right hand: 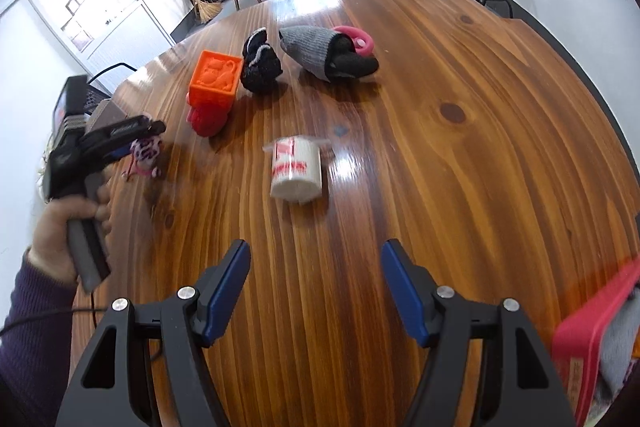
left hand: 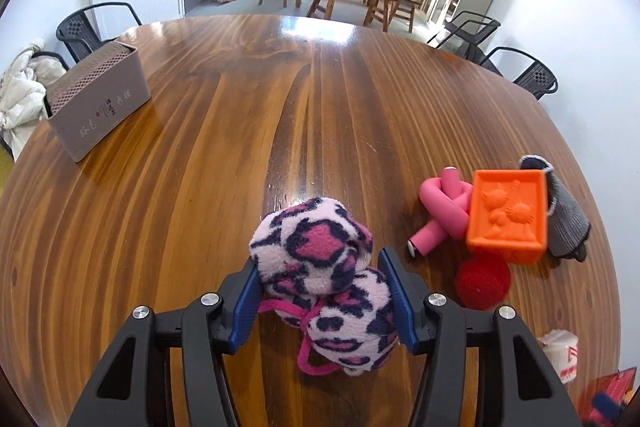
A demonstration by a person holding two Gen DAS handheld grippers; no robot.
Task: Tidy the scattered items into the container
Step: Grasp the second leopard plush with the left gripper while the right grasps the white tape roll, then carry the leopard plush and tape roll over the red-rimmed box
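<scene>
My left gripper (left hand: 318,293) is shut on a pink leopard-print plush bundle (left hand: 320,267) with a pink cord, held just above the wooden table (left hand: 240,131). The bundle also shows in the right wrist view (right hand: 145,151), held by the left gripper (right hand: 154,131). My right gripper (right hand: 316,287) is open and empty above the table (right hand: 460,155). In front of it stands a white wrapped roll (right hand: 296,171). The red container (right hand: 592,335) sits at the lower right edge with grey fabric inside.
An orange toy block (left hand: 506,215), pink foam curler (left hand: 444,211), red round item (left hand: 482,281) and grey-black sock (left hand: 566,215) lie to the right. A brown perforated box (left hand: 96,99) stands at far left. Black fuzzy item (right hand: 260,67) and grey sock (right hand: 324,51) lie beyond. Black chairs surround the table.
</scene>
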